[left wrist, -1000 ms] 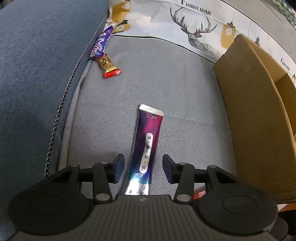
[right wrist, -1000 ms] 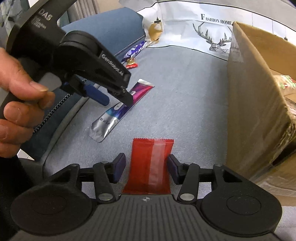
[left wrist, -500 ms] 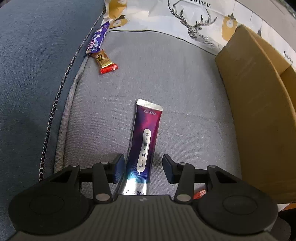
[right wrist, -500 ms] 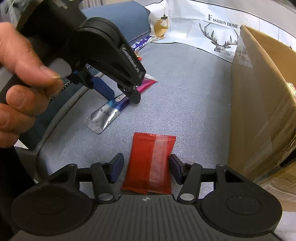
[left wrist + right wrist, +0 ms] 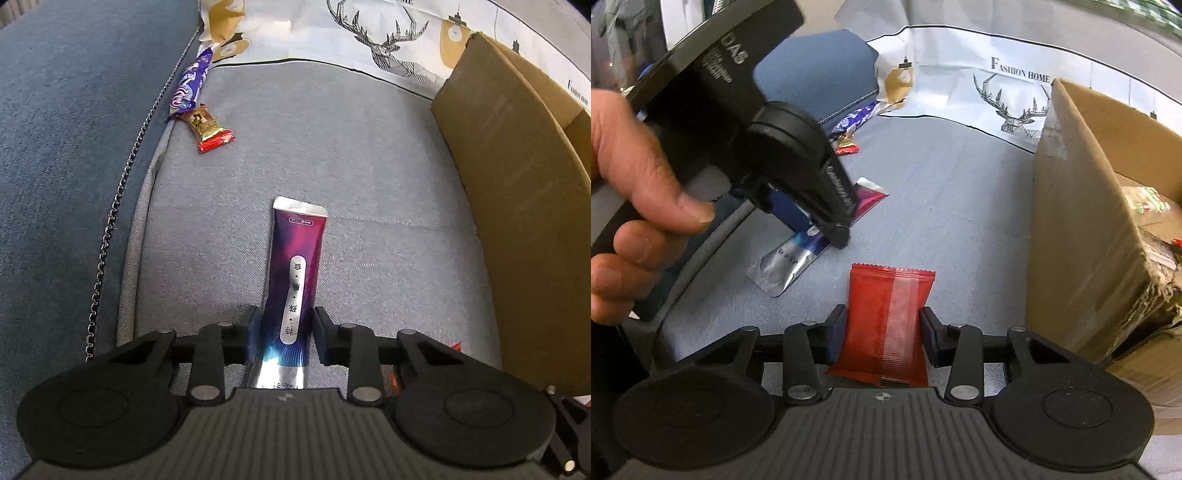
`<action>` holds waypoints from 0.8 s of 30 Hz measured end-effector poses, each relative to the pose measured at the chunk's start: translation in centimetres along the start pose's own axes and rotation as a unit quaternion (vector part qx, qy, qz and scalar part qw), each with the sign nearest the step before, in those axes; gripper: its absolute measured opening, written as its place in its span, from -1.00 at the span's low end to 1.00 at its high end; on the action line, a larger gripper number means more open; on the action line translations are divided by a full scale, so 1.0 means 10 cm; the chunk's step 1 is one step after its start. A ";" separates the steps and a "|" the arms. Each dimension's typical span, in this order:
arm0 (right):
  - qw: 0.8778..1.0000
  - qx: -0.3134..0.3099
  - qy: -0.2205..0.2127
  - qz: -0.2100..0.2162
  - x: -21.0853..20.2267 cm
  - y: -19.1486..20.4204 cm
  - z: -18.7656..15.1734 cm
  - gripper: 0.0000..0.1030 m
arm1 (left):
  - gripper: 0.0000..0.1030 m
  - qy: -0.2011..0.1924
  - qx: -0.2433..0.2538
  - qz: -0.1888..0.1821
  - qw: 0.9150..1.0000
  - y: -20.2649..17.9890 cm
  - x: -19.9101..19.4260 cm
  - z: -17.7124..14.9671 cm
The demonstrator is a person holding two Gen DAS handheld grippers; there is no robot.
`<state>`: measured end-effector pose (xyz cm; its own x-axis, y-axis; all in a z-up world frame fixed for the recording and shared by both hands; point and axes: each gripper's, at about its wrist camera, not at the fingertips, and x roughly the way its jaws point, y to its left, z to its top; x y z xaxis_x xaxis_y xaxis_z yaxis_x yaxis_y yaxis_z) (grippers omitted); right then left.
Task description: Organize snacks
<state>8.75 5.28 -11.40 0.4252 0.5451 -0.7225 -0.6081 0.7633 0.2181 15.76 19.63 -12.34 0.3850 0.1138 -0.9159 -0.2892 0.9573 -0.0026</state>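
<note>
My left gripper (image 5: 284,332) is shut on a long purple snack tube (image 5: 295,273) that lies on the grey sofa cushion (image 5: 332,147); its silver end sits between the jaws. The same tube shows in the right wrist view (image 5: 790,262) under the left gripper (image 5: 827,221). My right gripper (image 5: 882,336) is shut on a flat red snack packet (image 5: 886,317), jaws pressing both sides. A cardboard box (image 5: 1082,229) stands at the right, and also shows in the left wrist view (image 5: 517,184).
A purple wrapped snack (image 5: 190,83) and a small red-gold candy (image 5: 208,127) lie at the cushion's far left seam. A deer-print pillow (image 5: 369,40) lies behind. The blue armrest (image 5: 74,147) is at the left. Snacks (image 5: 1148,195) lie inside the box.
Both grippers have closed: the left jaws came in onto the purple tube, the right jaws onto the red packet. The left gripper also moved lower over the tube.
</note>
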 end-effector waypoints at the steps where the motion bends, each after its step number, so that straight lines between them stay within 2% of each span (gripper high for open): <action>1: 1.000 0.000 0.003 -0.001 0.01 0.00 0.00 -0.15 | -0.42 -0.001 -0.001 0.001 1.000 0.01 -0.01 0.01; 7: 0.999 -0.002 0.033 -0.003 0.12 -0.01 -0.02 -0.14 | -0.39 0.000 -0.004 -0.002 1.000 0.00 -0.01 0.02; 17: 0.999 -0.010 0.031 -0.007 0.12 0.04 -0.03 -0.14 | -0.38 -0.001 0.009 0.004 1.000 -0.03 0.00 0.00; 24: 1.000 -0.011 0.025 -0.007 0.09 0.05 -0.04 -0.15 | -0.53 -0.010 -0.004 -0.001 1.000 0.01 -0.04 0.01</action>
<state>8.53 6.00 -12.22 0.4012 0.5158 -0.7570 -0.6171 0.7629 0.1928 15.60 19.70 -11.91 0.4025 0.1167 -0.9080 -0.2957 0.9552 -0.0083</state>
